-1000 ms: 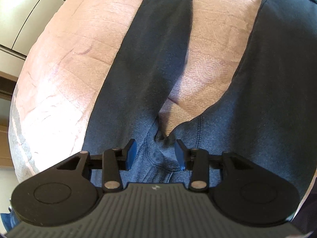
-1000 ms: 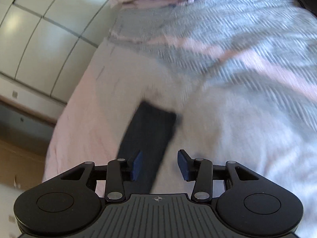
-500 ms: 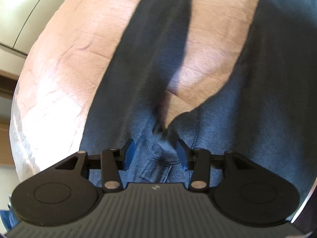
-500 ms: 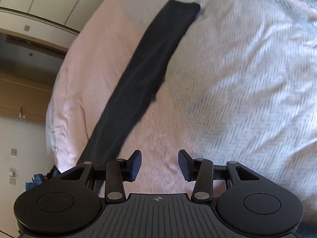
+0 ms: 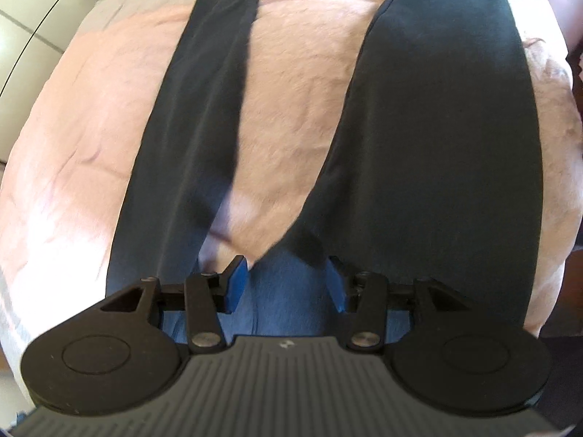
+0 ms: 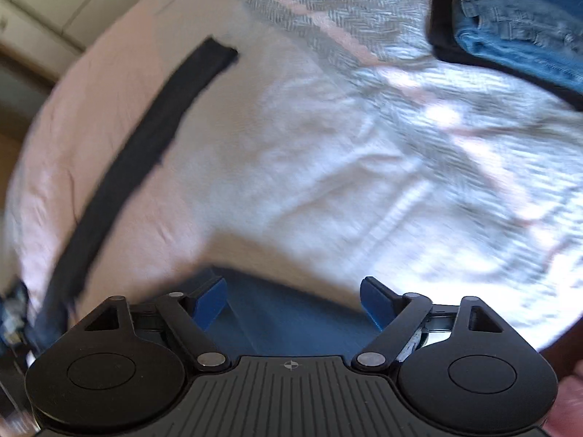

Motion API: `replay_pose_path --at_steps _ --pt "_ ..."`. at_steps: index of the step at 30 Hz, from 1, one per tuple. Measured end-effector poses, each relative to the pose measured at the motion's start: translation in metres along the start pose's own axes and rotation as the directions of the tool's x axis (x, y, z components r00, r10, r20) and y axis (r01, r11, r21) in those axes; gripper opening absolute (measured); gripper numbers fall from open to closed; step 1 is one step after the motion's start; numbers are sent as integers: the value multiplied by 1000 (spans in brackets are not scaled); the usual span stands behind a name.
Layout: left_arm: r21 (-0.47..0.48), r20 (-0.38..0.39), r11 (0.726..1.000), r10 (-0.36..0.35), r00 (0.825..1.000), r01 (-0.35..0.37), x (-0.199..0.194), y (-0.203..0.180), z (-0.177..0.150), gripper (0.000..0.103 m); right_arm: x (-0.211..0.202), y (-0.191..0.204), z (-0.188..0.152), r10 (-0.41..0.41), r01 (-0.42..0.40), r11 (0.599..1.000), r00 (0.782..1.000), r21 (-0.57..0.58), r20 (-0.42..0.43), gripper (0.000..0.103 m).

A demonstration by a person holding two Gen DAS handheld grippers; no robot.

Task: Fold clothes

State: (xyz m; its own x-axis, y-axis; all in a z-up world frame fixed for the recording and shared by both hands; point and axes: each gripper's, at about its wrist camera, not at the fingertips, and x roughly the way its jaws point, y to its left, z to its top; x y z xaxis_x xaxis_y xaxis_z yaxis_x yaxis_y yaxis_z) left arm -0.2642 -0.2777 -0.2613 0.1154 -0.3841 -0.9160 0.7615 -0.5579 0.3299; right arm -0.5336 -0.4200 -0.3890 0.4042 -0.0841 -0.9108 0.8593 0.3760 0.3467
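Two dark trouser legs (image 5: 433,138) lie spread on the pink bedcover (image 5: 302,109) (crotch between the left gripper (image 5: 286,284) pads, grip unclear), while the right gripper (image 6: 293,300) jaws are opening over blue fabric.

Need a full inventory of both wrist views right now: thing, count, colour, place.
dark trousers: one, charcoal, spread on the bed, two legs splayed away from the left gripper
bedspread: one, pink with grey herringbone bands, under everything
folded jeans: one, blue, top right of the right wrist view, on a dark garment
dark garment: one, black, under the jeans
cabinet doors: cream, beyond the bed's far edge
left gripper: black, blue pads, jaws apart above the trousers' crotch
right gripper: black, blue pads, jaws opening, nothing clamped
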Motion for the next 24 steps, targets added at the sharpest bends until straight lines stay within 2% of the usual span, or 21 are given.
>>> replay_pose_path --at_steps 3,4,5,7,8,11,13,14,16,17,18,19,20,21,23,24 --pt "24 18 1000 -9 1000 8 1 4 10 43 5 6 -18 -19 16 998 998 -58 -59 83" --pt "31 21 1000 -8 1000 8 0 6 12 43 6 5 -23 -5 3 1000 998 -29 -64 83" --pt "35 21 999 -9 1000 8 0 7 14 43 7 -1 -27 39 -35 997 998 65 -58 83" --pt "40 18 999 -10 1000 9 0 9 17 44 18 -9 -35 139 -121 961 989 248 -56 83" --pt "43 14 999 -11 1000 10 0 11 18 44 24 -7 -37 191 -169 941 980 293 -49 83" --pt "61 -2 998 -9 1000 10 2 13 18 44 46 11 -38 293 -262 920 954 290 -69 83" --pt "65 -11 998 -9 1000 10 1 15 17 44 69 15 -39 380 -325 885 918 334 -113 83" --pt "65 -15 998 -10 1000 10 0 16 17 44 76 16 -37 368 -310 896 919 318 -141 83" --pt "58 -16 998 -4 1000 4 -3 19 16 44 77 19 -25 232 -203 962 960 182 -155 81" --pt "52 -17 999 1 1000 0 -4 20 16 45 71 21 -17 139 -127 987 982 97 -127 78" --pt "40 -20 999 2 1000 -1 -6 21 15 45 54 23 -7 34 -33 999 999 14 -30 78" --pt "28 -23 1000 2 1000 -1 -7 22 13 45 32 24 3 -47 51 998 994 -39 100 77" --pt "14 -28 1000 0 1000 0 -7 23 12 45 11 23 13 -113 131 989 967 -66 230 78" --pt "3 -32 1000 0 999 0 -8 23 10 45 -5 20 21 -143 172 983 939 -66 312 78" --pt "-16 -45 1000 1 999 -1 -11 20 7 45 -20 12 35 -145 177 982 926 -61 349 78" --pt "-19 -49 1000 3 999 -4 -13 17 5 45 -22 8 38 -139 168 984 934 -60 331 78"
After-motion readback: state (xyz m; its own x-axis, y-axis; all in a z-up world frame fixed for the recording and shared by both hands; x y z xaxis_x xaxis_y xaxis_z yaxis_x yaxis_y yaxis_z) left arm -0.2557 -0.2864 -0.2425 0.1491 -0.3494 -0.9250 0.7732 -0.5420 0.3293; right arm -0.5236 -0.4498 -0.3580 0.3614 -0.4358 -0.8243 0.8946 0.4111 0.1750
